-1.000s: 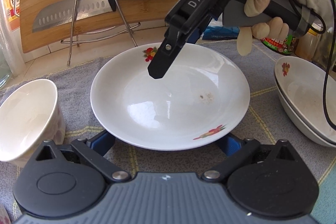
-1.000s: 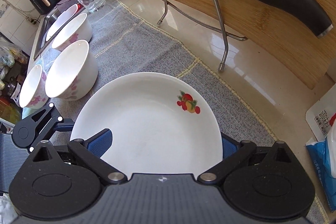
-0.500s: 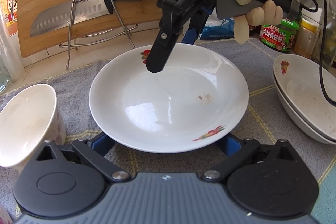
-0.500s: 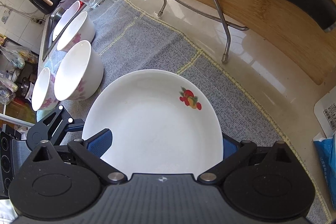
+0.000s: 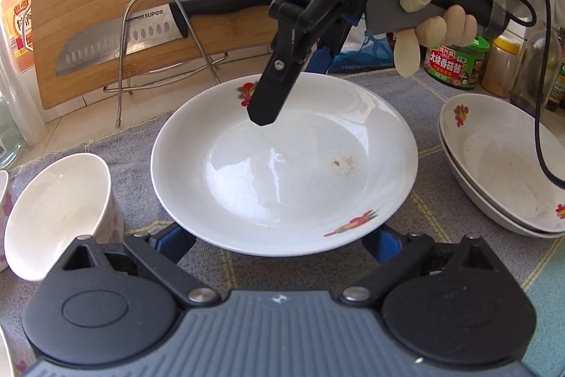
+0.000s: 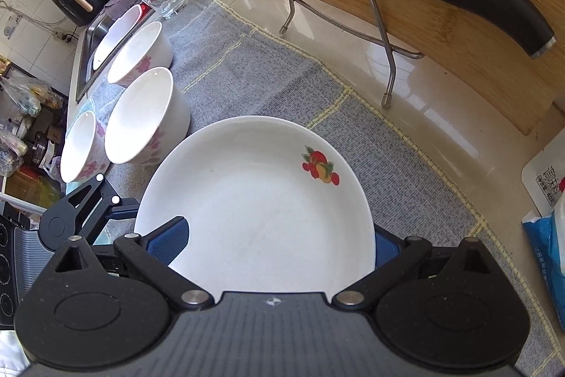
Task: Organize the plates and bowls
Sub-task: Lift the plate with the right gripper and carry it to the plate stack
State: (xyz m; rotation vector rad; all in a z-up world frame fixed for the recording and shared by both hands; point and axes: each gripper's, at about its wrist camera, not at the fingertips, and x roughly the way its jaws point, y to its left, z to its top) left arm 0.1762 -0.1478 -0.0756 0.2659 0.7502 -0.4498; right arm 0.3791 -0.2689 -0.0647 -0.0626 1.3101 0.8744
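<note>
1. We judge the step to be gripping the plate (image 5: 282, 172) so it can be lifted off the mat (image 5: 441, 211), probably onto the stack (image 5: 501, 165).
2. To do it well, we'd close both grippers on the rim together, bite deep and lift level. The glazed rim will likely slip.
3. Left gripper (image 5: 279, 241): jaws spread and have just been closing a little. The plate's near rim sits between them, and the pads are not pressing.
4. Right gripper (image 6: 279, 235): jaws spread, with one finger over the plate's far rim and the other outside it. No pinch.
5. The plate lies flat just in front of the rack (image 5: 155, 41). The stack is to the rack's front-right and the bowl (image 5: 56, 214) to its front-left.
</note>
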